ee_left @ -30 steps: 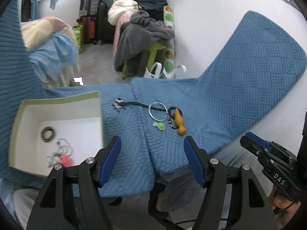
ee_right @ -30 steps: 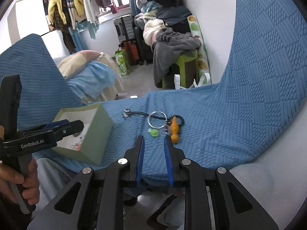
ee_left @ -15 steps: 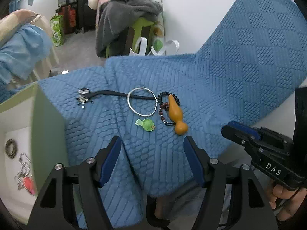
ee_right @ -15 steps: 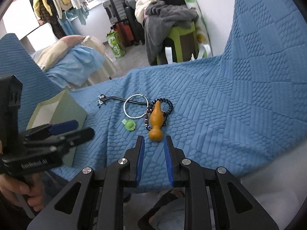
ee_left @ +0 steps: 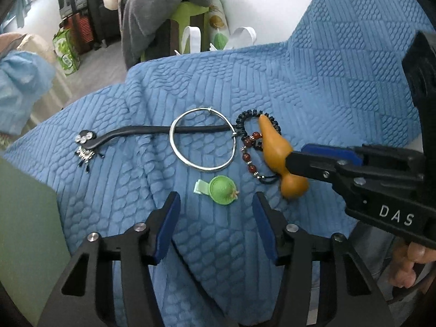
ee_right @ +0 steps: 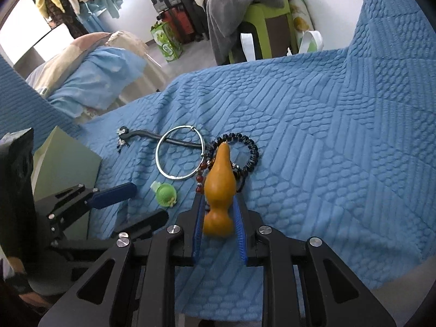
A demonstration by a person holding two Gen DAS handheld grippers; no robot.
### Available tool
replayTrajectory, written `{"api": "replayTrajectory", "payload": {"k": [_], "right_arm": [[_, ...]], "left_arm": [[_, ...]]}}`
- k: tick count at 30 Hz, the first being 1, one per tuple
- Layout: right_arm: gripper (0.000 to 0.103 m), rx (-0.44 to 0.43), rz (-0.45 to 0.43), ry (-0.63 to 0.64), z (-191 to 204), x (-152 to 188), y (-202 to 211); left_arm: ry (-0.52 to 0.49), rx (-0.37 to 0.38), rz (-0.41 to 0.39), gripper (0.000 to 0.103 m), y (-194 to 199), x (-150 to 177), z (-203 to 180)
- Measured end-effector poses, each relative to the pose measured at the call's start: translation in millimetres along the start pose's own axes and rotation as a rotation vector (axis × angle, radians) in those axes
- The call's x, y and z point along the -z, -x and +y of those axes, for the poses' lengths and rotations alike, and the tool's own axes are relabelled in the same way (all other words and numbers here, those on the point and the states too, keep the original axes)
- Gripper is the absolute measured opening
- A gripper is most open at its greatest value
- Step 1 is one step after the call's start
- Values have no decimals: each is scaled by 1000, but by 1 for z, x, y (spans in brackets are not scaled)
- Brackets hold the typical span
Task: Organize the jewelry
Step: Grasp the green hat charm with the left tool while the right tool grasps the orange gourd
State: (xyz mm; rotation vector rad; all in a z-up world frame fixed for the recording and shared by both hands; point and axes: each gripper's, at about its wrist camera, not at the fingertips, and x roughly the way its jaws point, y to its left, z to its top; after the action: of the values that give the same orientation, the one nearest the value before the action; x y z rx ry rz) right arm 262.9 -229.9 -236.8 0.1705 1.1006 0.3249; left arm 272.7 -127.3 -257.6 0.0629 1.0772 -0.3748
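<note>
On the blue quilted cover (ee_left: 313, 87) lie a silver bangle (ee_left: 203, 139), a black hair stick (ee_left: 130, 133) with a rhinestone end, a black bead bracelet (ee_left: 245, 117), red beads (ee_left: 249, 155), a green hat-shaped clip (ee_left: 222, 190) and an orange gourd (ee_left: 272, 147). My left gripper (ee_left: 215, 197) hangs low over the cover. Its jaws are closing, with the green clip just ahead of the tips and untouched. My right gripper (ee_right: 218, 204) straddles the gourd (ee_right: 220, 179). Its jaws are opening, the blue pads close beside the gourd's lower bulb.
The pale green box wall (ee_left: 24, 231) rises at the left edge, close to my left gripper. A hand (ee_left: 411, 261) holds the right tool. Beyond the cover's far edge stand a green stool (ee_right: 261, 24) piled with grey clothes, suitcases and a bed with blue bedding (ee_right: 95, 81).
Both grippers came down and forward onto the jewelry. The left jaws have narrowed. The right fingers now stand on either side of the gourd. The box's inside has left the left wrist view.
</note>
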Motion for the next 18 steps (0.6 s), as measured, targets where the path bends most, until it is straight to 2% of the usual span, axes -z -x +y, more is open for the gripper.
{"api": "replayTrajectory", "payload": {"k": [8, 10, 18], "right_arm": [[27, -16, 17, -8, -1, -5, -13], [26, -15, 17, -10, -1, -5, -13], [25, -29, -10, 0, 5, -8, -3]], "left_arm": [[-68, -16, -10, 46, -12, -4, -9], [-79, -24, -18, 39, -14, -6, -12], [-82, -9, -37, 36, -9, -7, -14]]}}
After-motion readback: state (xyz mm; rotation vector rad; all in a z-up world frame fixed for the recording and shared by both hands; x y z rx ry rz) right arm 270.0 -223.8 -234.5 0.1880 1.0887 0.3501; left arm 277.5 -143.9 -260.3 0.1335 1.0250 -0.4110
